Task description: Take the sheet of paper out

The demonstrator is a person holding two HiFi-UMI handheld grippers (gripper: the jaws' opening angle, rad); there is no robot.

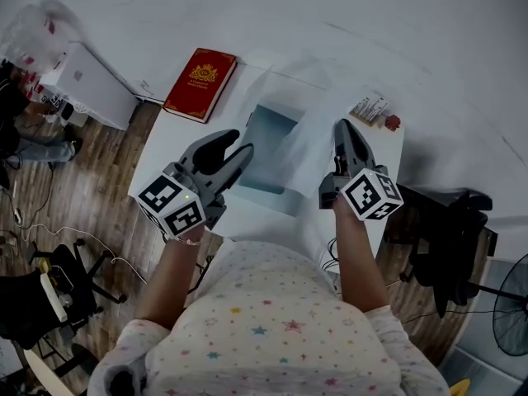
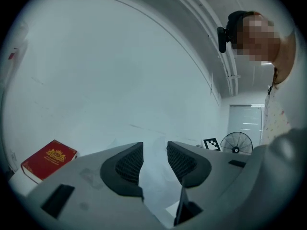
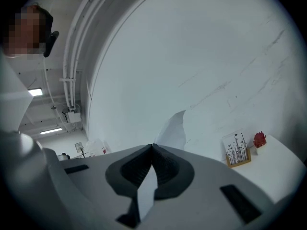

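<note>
In the head view a white sheet of paper (image 1: 307,134) rises off the white table (image 1: 247,221) above a teal-tinted flat sleeve (image 1: 268,151). My right gripper (image 1: 342,129) is shut on the sheet's right edge. In the right gripper view the sheet (image 3: 175,131) sticks up past the closed jaws (image 3: 152,148) and runs down between them. My left gripper (image 1: 242,143) hovers at the sleeve's left edge. Its jaws are open in the left gripper view (image 2: 154,153), with pale sheet material (image 2: 156,186) showing through the gap.
A red book (image 1: 200,83) lies at the table's far left corner. A small card stand with a red ornament (image 1: 375,111) sits at the far right. A white cabinet (image 1: 91,85) stands left of the table, a dark chair (image 1: 445,221) and a fan (image 1: 513,304) to the right.
</note>
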